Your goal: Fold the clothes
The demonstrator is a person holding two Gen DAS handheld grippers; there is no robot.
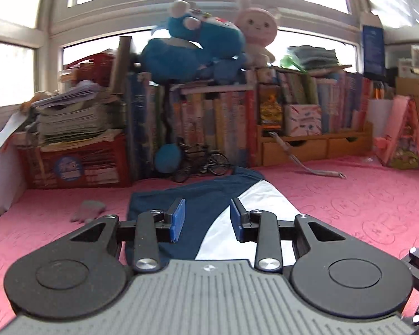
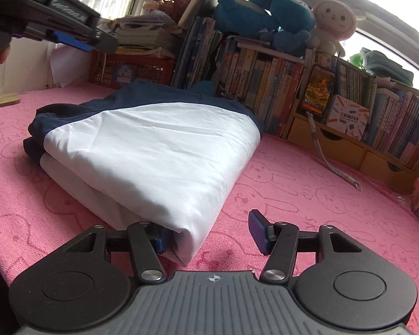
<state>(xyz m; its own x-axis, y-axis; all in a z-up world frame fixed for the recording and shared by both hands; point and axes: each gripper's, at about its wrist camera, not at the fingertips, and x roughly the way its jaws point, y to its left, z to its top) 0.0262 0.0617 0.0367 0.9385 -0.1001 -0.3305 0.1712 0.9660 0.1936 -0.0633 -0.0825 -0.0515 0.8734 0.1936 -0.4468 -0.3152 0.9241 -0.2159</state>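
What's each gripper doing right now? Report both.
Left gripper: open, holding nothing, above the folded navy-and-white garment.
Right gripper: open, nothing clamped, at the garment's near corner.

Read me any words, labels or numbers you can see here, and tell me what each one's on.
None reads clearly.
Left gripper side, right wrist view: white lettering, blurred.
Red crate, round blue label: blurred.
Book spines: too small.
White pencil-print box: characters too small.

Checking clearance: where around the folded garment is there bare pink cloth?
Bare pink cloth lies between the garment and the bookshelf, crossed only by a strap. Also left of it, near a small grey item. The back edge is crowded.
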